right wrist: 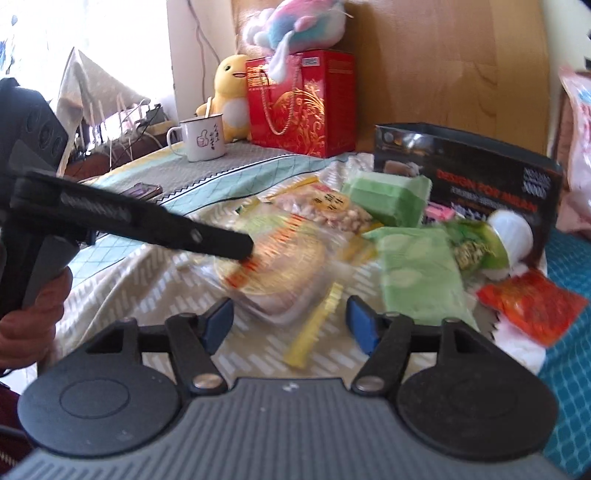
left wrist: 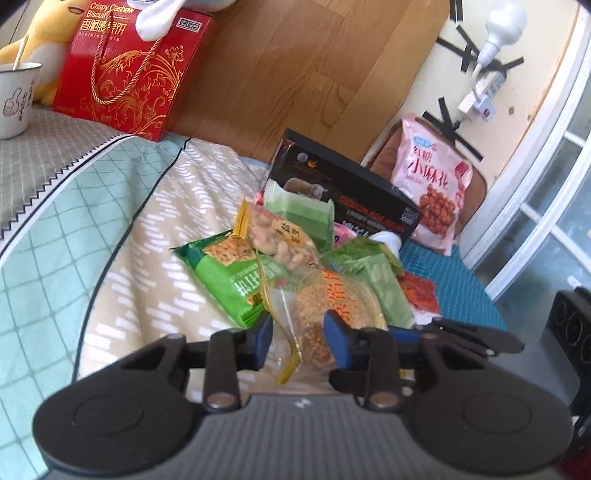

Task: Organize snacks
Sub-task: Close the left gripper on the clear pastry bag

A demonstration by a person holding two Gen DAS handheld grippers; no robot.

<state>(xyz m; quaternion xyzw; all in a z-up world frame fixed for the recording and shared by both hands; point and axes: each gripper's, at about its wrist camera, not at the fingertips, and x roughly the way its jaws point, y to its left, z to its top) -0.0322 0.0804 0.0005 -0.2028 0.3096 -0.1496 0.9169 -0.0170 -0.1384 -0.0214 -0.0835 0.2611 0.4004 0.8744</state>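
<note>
Snacks are lying heaped on the bed [left wrist: 140, 206], at twelve o'clock from both claws. Left claw [left wrist: 299, 332] is pinching the clear bag of round crackers [left wrist: 328, 306]. Right claw [right wrist: 290, 325] is hovering half-wide over that bag's yellow edge, gripping nothing.

A wooden headboard [left wrist: 295, 66] fills the twelve o'clock stretch of the left wrist view, pale oak grain catching warm light; at two o'clock a cream wall [left wrist: 535, 122] carries strips of black tape [left wrist: 458, 125] and a white power strip [left wrist: 487, 92] with a white bulb lamp [left wrist: 504, 22] plugged in; at three o'clock a white-framed glazed door [left wrist: 554, 206] curves down the edge. The bed is covered by a mint diamond-pattern quilt [left wrist: 55, 229] at nine o'clock and a beige dashed sheet [left wrist: 177, 221] toward the centre; in the right wrist view strong daylight pours from a window [right wrist: 122, 40] at ten o'clock.
</note>
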